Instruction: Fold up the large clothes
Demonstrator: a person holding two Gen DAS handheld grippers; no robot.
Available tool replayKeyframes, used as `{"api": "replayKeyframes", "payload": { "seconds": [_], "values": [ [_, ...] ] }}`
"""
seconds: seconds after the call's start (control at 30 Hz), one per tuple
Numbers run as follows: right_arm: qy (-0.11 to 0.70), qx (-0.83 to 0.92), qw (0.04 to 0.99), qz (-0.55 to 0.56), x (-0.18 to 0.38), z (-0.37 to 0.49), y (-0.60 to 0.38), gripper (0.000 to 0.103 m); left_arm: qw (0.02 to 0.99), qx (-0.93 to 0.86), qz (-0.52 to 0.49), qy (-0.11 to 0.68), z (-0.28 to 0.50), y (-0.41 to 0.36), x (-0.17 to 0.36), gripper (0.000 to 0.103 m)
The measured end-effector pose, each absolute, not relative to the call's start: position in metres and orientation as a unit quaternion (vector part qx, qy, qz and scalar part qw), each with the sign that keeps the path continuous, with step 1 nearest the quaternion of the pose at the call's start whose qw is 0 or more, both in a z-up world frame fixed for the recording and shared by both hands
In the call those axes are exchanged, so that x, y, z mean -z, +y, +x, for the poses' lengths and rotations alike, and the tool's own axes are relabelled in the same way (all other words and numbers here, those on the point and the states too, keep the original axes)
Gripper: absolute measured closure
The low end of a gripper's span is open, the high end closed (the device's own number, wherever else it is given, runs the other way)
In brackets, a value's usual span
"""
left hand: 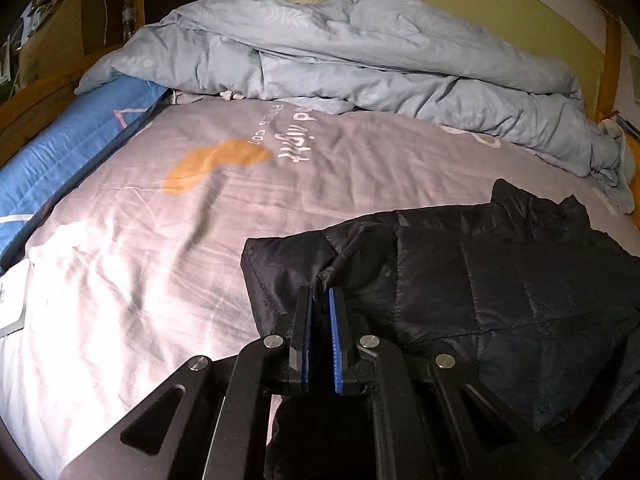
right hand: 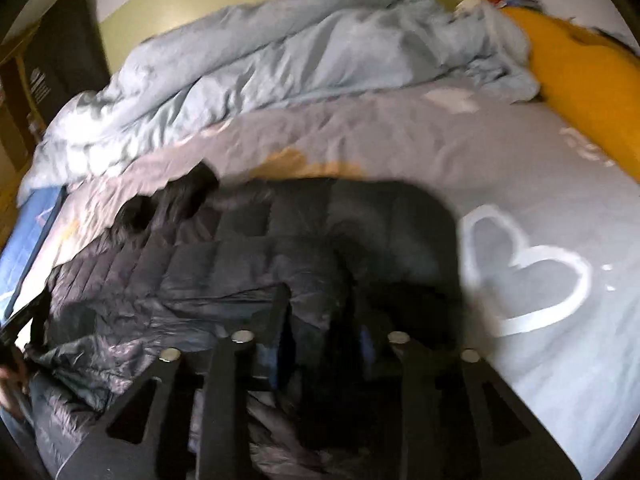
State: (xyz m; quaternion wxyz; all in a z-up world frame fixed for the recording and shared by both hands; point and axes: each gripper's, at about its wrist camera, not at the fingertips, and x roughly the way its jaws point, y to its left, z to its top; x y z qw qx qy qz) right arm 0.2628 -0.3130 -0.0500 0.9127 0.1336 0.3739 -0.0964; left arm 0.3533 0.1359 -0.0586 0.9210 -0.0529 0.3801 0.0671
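- the black puffy jacket (left hand: 480, 292) lies on the grey bed sheet (left hand: 160, 240), near the front of the bed. it is shiny, with stitched squares.
- the left gripper (left hand: 320, 296) has its blue pads pinched tight on a jacket edge.
- the right view is blurry. the right gripper (right hand: 320, 320) sits over the jacket (right hand: 240, 248); i cannot tell if it holds anything.
- only the right view shows a white heart (right hand: 528, 272) on the sheet.
- the blue blanket (left hand: 340, 52) is bunched at the far side. bare sheet lies between it and the jacket.
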Motion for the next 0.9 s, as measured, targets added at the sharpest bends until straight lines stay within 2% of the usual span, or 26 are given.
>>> {"api": "replayKeyframes", "payload": {
  "seconds": [0.17,0.23,0.33,0.6,0.9],
  "values": [
    [0.344,0.077,0.922,0.16,0.028,0.239,-0.322,0.068,0.933,-0.083,-0.043,0.348,0.329,0.127,0.038,0.091],
    [0.334,0.061,0.926,0.166,0.016,0.236,-0.319,0.053,0.94,-0.062,-0.048,0.332,0.314,0.119,0.026,0.089],
    [0.351,0.032,0.92,0.171,0.015,0.24,-0.309,0.044,0.941,-0.026,-0.05,0.335,0.297,0.103,0.017,0.089],
    [0.456,0.048,0.877,0.145,0.06,0.272,-0.302,0.044,0.906,-0.037,-0.061,0.416,0.293,0.087,0.05,0.089],
    [0.466,0.062,0.872,0.135,0.069,0.28,-0.305,0.046,0.899,-0.056,-0.033,0.433,0.304,0.082,0.071,0.089]
  ]
}}
